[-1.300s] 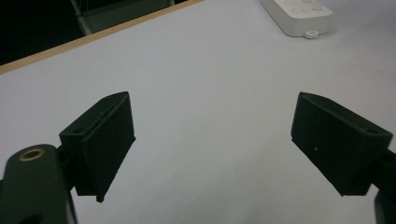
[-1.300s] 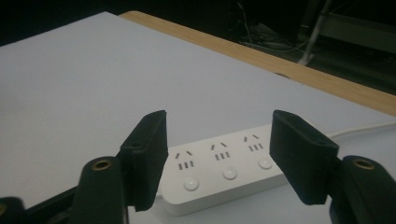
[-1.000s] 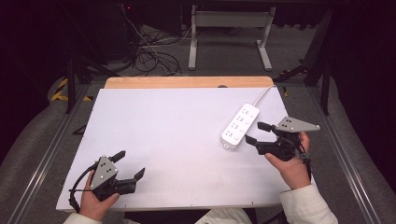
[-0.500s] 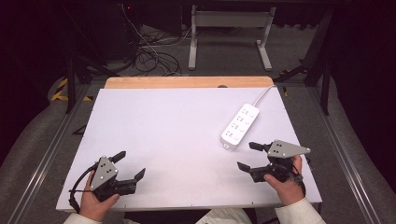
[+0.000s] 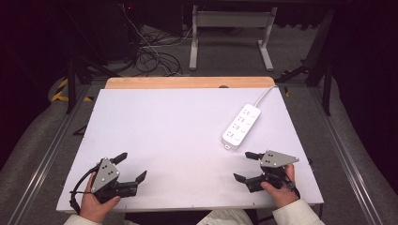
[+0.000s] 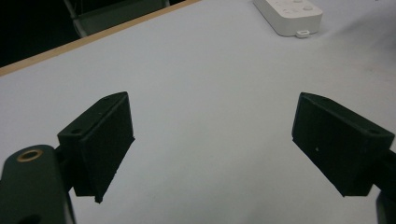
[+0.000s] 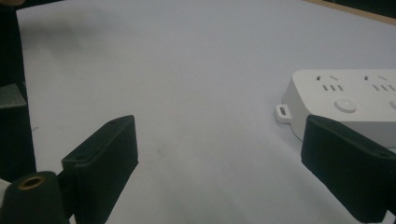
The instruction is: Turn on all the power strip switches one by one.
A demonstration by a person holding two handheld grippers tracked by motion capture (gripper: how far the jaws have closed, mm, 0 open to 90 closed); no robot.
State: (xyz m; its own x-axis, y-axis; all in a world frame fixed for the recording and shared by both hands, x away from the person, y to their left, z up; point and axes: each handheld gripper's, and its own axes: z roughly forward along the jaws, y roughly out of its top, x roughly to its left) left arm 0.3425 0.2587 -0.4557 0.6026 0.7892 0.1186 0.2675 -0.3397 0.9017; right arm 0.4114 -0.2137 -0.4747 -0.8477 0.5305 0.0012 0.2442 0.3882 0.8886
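two grippers sit low over the white table (image 5: 178, 131), jaws apart and empty: left gripper (image 5: 130, 168) near the front-left corner, right gripper (image 5: 245, 166) just short of the white power strip (image 5: 241, 126) (its cord runs off the far edge). nothing lies between them.

obstacle: power strip (image 5: 241, 126) far right | free: table (image 5: 164, 131) centre
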